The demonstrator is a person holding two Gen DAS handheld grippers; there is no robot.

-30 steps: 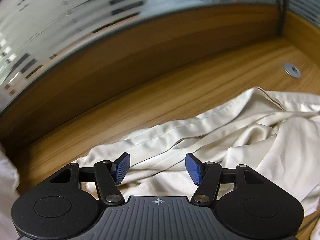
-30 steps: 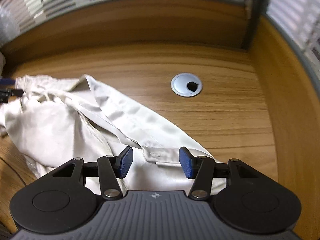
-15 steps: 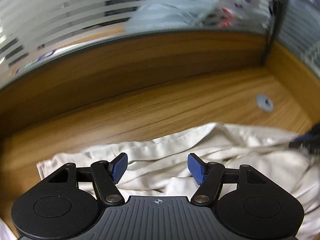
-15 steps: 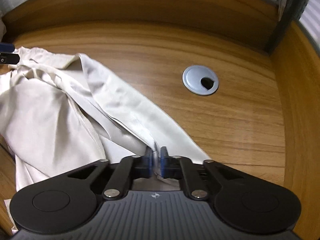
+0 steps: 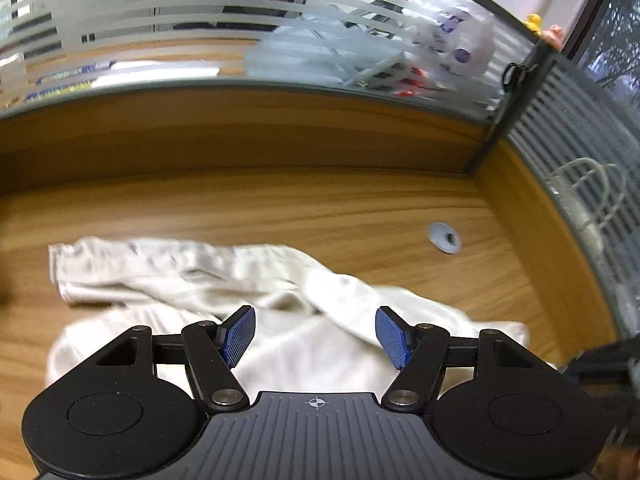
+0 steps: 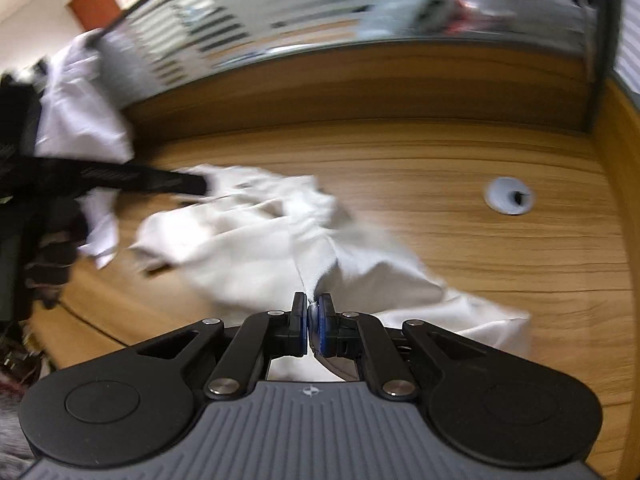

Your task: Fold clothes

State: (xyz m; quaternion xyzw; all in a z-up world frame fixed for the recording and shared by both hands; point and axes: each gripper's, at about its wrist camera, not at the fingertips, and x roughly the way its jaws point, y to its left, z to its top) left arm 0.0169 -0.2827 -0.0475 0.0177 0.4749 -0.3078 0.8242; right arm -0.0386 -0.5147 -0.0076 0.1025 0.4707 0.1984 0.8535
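Right wrist view: my right gripper pinches the cream garment, probably a seam. My left gripper gapes above it, holding nothing.

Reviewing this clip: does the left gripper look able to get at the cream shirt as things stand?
Probably yes. The left gripper is open, with the cream shirt directly below and ahead of it and nothing between them. The right gripper pinches the cloth off to the side.

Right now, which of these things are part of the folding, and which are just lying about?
Part of the job: cream garment; right gripper, shut on it; left gripper, open above it.

Lying about: white cloth; desk's cable grommet.
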